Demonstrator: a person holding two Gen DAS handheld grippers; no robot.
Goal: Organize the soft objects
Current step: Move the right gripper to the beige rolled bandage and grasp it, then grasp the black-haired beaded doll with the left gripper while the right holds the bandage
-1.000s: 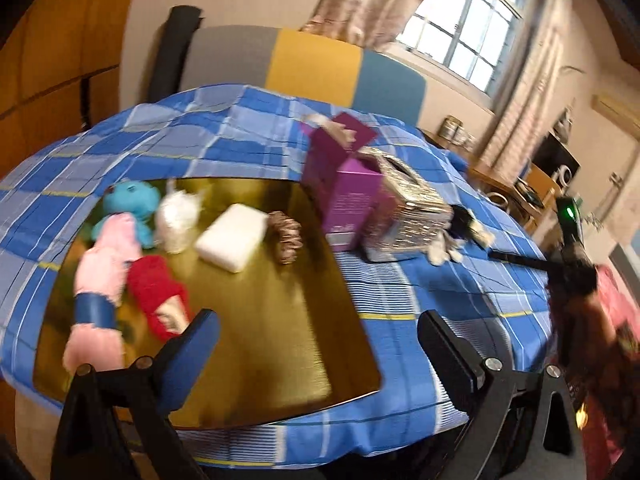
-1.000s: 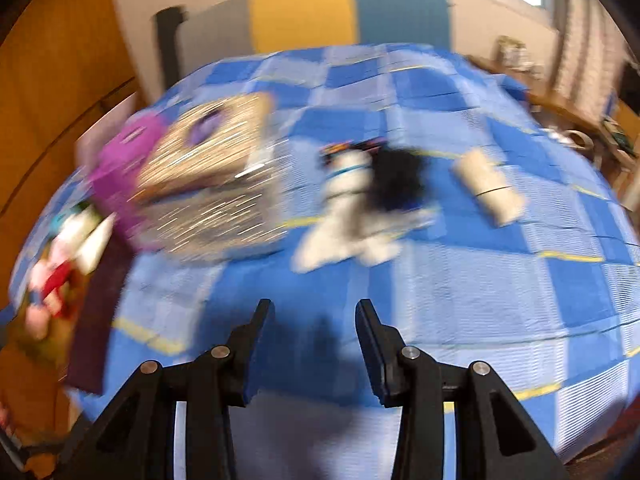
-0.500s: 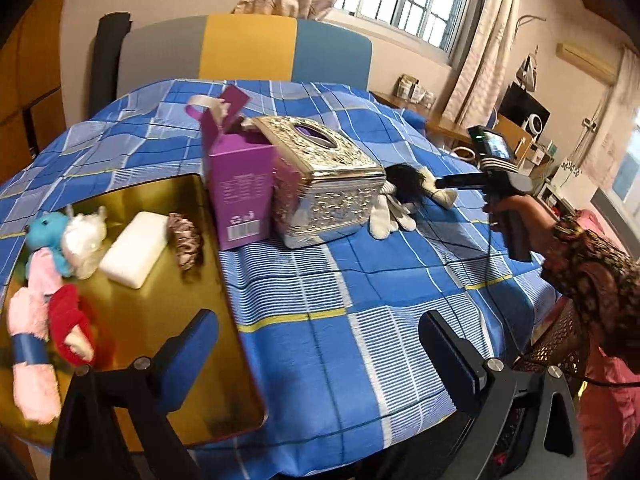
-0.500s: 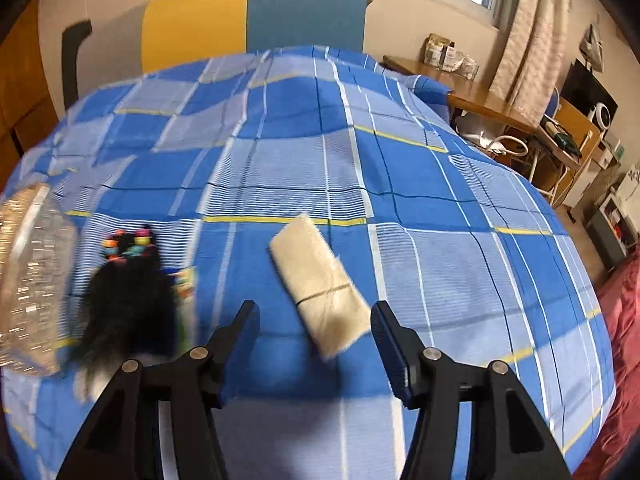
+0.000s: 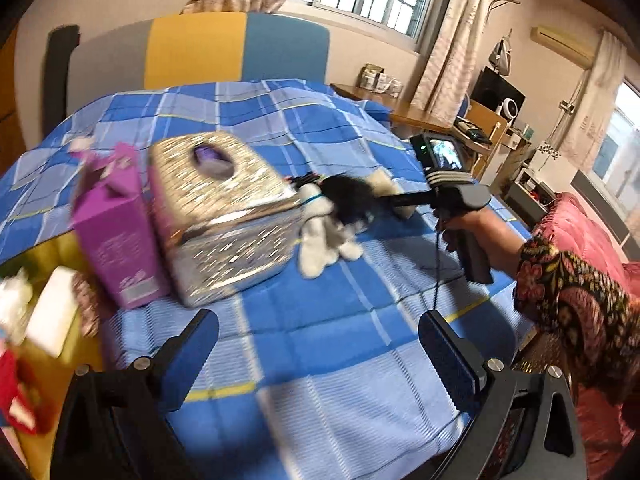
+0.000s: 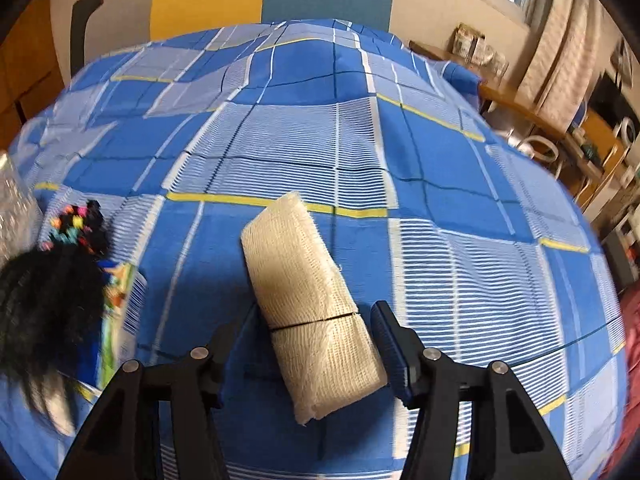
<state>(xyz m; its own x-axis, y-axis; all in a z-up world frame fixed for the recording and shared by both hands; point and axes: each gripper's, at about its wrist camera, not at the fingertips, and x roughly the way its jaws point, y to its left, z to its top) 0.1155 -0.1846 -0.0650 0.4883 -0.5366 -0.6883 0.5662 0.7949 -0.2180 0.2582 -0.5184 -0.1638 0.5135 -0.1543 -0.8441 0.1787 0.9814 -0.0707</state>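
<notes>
A cream gauze roll [image 6: 310,312] lies on the blue checked cloth [image 6: 460,248]. My right gripper [image 6: 306,344] is open, its fingers on either side of the roll's near end without closing on it. A black-and-white plush toy [image 5: 336,220] lies to the roll's left, its black hair in the right wrist view [image 6: 44,304]. My left gripper [image 5: 320,356] is open and empty above the cloth, in front of the toy. The gold tray [image 5: 48,360] at left holds a white sponge [image 5: 50,316], a scrunchie [image 5: 86,308] and blurred plush toys.
A purple carton [image 5: 116,236] and a silver tissue box [image 5: 228,216] stand between tray and toy. The right hand-held gripper body [image 5: 452,192] reaches over the cloth. A striped chair back [image 5: 200,56] stands behind; furniture crowds the right.
My right gripper moved forward and down until its fingers straddle the gauze roll. My left gripper swung right, so the tray slid to the left edge of its view.
</notes>
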